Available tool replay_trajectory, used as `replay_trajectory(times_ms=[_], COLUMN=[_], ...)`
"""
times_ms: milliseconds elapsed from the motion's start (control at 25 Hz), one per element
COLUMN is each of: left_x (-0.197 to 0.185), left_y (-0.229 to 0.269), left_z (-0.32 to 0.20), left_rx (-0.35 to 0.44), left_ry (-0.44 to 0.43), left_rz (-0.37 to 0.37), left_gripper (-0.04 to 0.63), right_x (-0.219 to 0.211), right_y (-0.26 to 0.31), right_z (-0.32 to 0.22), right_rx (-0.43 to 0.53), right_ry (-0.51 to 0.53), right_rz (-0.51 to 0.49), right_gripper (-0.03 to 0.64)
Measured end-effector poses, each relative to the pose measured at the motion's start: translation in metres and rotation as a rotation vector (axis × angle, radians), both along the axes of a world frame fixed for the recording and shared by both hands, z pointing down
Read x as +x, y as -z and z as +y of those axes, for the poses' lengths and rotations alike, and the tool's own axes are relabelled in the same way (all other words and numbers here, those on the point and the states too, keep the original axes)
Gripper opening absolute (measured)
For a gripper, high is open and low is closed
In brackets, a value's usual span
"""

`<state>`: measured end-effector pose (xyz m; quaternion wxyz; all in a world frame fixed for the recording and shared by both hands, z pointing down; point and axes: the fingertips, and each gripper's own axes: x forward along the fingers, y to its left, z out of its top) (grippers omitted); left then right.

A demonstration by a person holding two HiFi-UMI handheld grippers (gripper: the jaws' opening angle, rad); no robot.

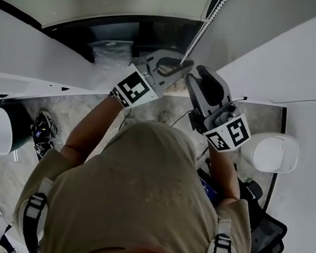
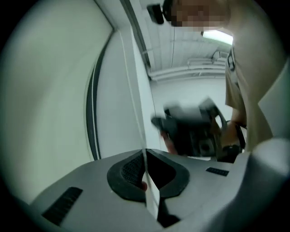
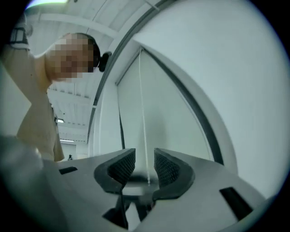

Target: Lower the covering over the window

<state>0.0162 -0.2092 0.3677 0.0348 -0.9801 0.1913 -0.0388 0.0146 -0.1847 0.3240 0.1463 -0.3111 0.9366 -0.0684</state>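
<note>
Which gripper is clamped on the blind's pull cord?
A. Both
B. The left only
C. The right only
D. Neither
B: the left gripper has its jaws closed on the cord in its own view, while the right gripper has its jaws apart, with the cord hanging between them unpressed.

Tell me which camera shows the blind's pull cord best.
The right gripper view: the cord runs in one long line up from between the jaws of the open right gripper. The left gripper view shows only a short bit pinched in the shut left gripper; the head view shows its beaded upper stretch.
</note>
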Motion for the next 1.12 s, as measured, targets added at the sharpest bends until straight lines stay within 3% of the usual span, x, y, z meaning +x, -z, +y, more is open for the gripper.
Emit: replay_trajectory(times_ms=[40,80,120,160,200,240,280,320,480,520,600,640,720,800,840,920,1000,1080,1120], left_x=[0.002,0.001,-0.002,-0.004,-0.006,-0.007,-0.005,-0.004,0.004,0.005,0.004,0.0,-0.018,-0.046,-0.056,-0.056,-0.037,-0.016,-0.007], left_y=[-0.037,-0.062,-0.071,-0.069,-0.063,-0.059,-0.06,-0.063,-0.084,-0.087,-0.091,-0.089,-0.072,-0.042,-0.024,0.017,0.055,0.072,0.072], left_z=[0.008,0.017,0.023,0.026,0.027,0.026,0.025,0.025,0.035,0.037,0.042,0.043,0.041,0.028,0.019,0.007,0.001,-0.003,-0.004], left_rx=[-0.063,-0.141,-0.204,-0.235,-0.236,-0.22,-0.203,-0.191,-0.162,-0.159,-0.15,-0.147,-0.151,-0.157,-0.147,-0.089,-0.04,-0.031,-0.026], left_ry=[-0.013,-0.024,-0.024,-0.019,-0.017,-0.022,-0.031,-0.042,-0.064,-0.065,-0.069,-0.07,-0.063,-0.04,-0.025,-0.02,-0.05,-0.05,-0.04], left_rz=[-0.039,-0.01,0.055,0.119,0.157,0.163,0.148,0.123,0.034,0.019,0.008,0.028,0.149,0.31,0.366,0.403,0.384,0.304,0.252], left_gripper=[0.014,0.014,0.012,0.012,0.012,0.012,0.012,0.012,0.012,0.012,0.012,0.014,0.014,0.122,0.143,0.166,0.169,0.162,0.077], right_x=[0.007,0.011,0.012,0.011,0.009,0.005,0.0,-0.005,-0.016,-0.016,-0.021,-0.023,-0.024,-0.026,-0.026,-0.028,-0.032,-0.036,-0.037], right_y=[0.008,0.011,0.011,0.011,0.011,0.013,0.014,0.014,0.015,0.016,0.017,0.016,0.007,-0.023,-0.043,-0.068,-0.071,-0.07,-0.069], right_z=[-0.003,-0.005,-0.008,-0.011,-0.014,-0.018,-0.022,-0.025,-0.032,-0.03,-0.024,-0.022,-0.02,-0.024,-0.027,-0.029,-0.024,-0.018,-0.016], right_rx=[0.007,0.02,0.034,0.044,0.05,0.052,0.054,0.056,0.068,0.078,0.098,0.104,0.101,0.04,-0.007,-0.072,-0.072,-0.064,-0.061], right_ry=[-0.038,-0.073,-0.093,-0.099,-0.095,-0.084,-0.072,-0.062,-0.055,-0.057,-0.044,-0.038,-0.037,-0.031,-0.027,-0.017,-0.001,0.014,0.015], right_rz=[-0.011,0.014,0.049,0.071,0.071,0.059,0.049,0.049,0.076,0.081,0.101,0.113,0.145,0.214,0.254,0.292,0.296,0.293,0.286], right_gripper=[0.114,0.083,0.015,0.015,0.016,0.06,0.156,0.186,0.164,0.048,0.018,0.017,0.015,0.015,0.015,0.015,0.015,0.015,0.015])
